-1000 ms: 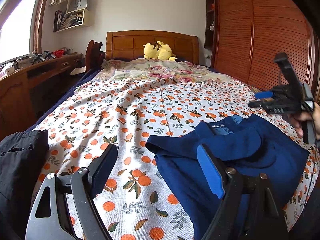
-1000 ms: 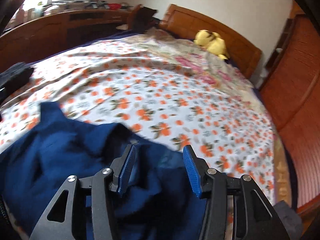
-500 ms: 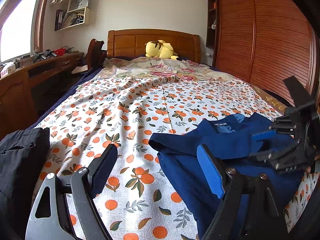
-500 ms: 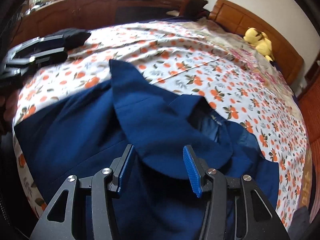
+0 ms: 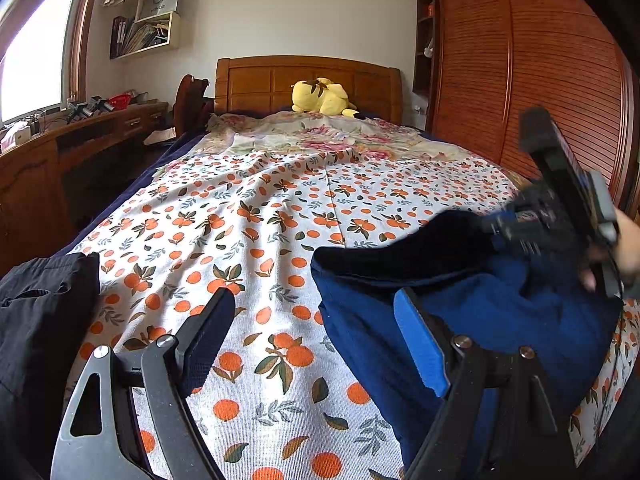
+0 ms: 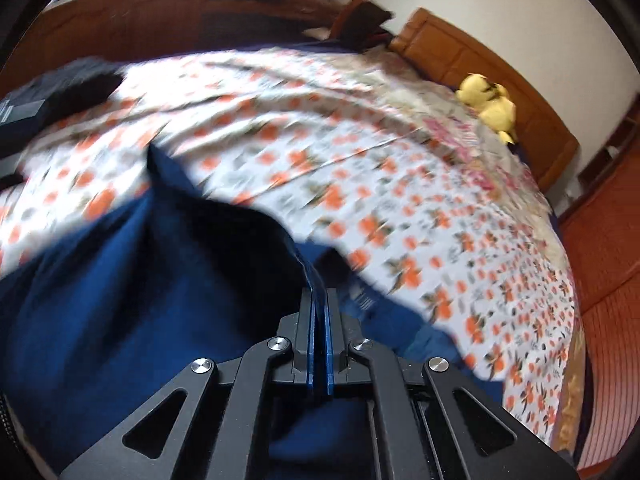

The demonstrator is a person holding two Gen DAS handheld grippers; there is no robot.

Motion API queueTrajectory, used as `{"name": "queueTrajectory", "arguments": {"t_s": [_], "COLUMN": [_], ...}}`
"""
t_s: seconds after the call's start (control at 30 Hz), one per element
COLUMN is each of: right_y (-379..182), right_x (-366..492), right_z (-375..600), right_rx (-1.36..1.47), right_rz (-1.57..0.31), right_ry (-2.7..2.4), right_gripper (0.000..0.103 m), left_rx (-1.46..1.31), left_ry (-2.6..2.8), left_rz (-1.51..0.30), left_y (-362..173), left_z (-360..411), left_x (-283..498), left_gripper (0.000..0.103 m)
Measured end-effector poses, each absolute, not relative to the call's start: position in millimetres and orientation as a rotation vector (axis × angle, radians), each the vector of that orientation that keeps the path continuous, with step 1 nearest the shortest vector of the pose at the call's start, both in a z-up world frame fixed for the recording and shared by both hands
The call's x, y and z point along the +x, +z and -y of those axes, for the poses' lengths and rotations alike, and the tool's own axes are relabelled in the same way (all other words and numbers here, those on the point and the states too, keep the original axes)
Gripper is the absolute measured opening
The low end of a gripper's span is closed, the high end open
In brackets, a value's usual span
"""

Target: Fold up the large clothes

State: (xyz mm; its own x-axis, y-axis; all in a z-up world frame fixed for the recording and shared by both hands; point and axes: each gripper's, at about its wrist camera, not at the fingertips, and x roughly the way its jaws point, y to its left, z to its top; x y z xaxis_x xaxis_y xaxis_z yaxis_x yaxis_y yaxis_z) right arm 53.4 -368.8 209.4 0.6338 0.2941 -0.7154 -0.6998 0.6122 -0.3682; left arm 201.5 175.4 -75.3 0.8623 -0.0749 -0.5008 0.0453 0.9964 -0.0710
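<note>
Garment (image 5: 472, 320) on bed's (image 5: 280, 216) near right — folded clothes (image 5: 40, 312) at left edge, plush toy (image 5: 320, 96) by headboard (image 5: 256, 80)

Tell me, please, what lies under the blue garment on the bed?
The orange-print bedsheet runs under the blue garment; anything else beneath is covered. The right hand-held gripper pinches one edge.

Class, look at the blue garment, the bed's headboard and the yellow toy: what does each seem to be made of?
Blue garment: soft matte woven or knit cloth, probably; it drapes and folds where the right hand-held gripper pinches it.
Headboard: varnished wood, with an orange-brown sheen and panelled sections.
Yellow toy: plush fabric, apparently stuffed; it looks fuzzy, rounded and slumped.
</note>
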Motion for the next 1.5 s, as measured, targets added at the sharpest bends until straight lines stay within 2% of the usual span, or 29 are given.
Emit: {"name": "queueTrajectory", "arguments": {"t_s": [0.13,0.2,0.27,0.37,0.63,0.97,1.1,1.17,1.2,1.23,1.27,1.5], "right_y": [215,212,214,220,183,129,123,122,121,125,126,156], "right_x": [92,104,107,98,74,112,123,126,127,123,121,123], "right_z": [359,357,356,361,359,352,351,351,350,350,347,338], "right_rx": [-0.704,-0.679,-0.634,-0.574,-0.563,-0.623,-0.607,-0.594,-0.591,-0.592,-0.605,-0.668], "right_rz": [-0.604,-0.621,-0.625,-0.609,-0.725,-0.928,-0.941,-0.947,-0.947,-0.943,-0.928,-0.747], "right_ry": [0.499,0.457,0.453,0.487,0.686,0.651,0.666,0.673,0.680,0.700,0.726,0.720], "right_gripper": [0.004,0.014,0.029,0.040,0.044,0.044,0.044,0.041,0.033,0.011,0.007,0.002], "left_rx": [-0.056,-0.053,-0.051,-0.052,-0.047,-0.049,-0.048,-0.051,-0.049,-0.049,-0.049,-0.051], "left_ry": [-0.063,-0.065,-0.066,-0.068,-0.068,-0.070,-0.073,-0.073,-0.073,-0.074,-0.075,-0.075], "left_rz": [-0.531,-0.532,-0.531,-0.529,-0.531,-0.531,-0.531,-0.530,-0.530,-0.530,-0.529,-0.536], "left_y": [-76,-77,-77,-76,-76,-76,-76,-76,-76,-76,-76,-79], "left_z": [-174,-173,-172,-172,-171,-170,-172,-172,-172,-172,-172,-173], "left_x": [204,204,203,203,202,202,201,201,201,201,201,200], "left_gripper": [0.082,0.082,0.082,0.082,0.082,0.082,0.082,0.082,0.082,0.082,0.082,0.082]}}
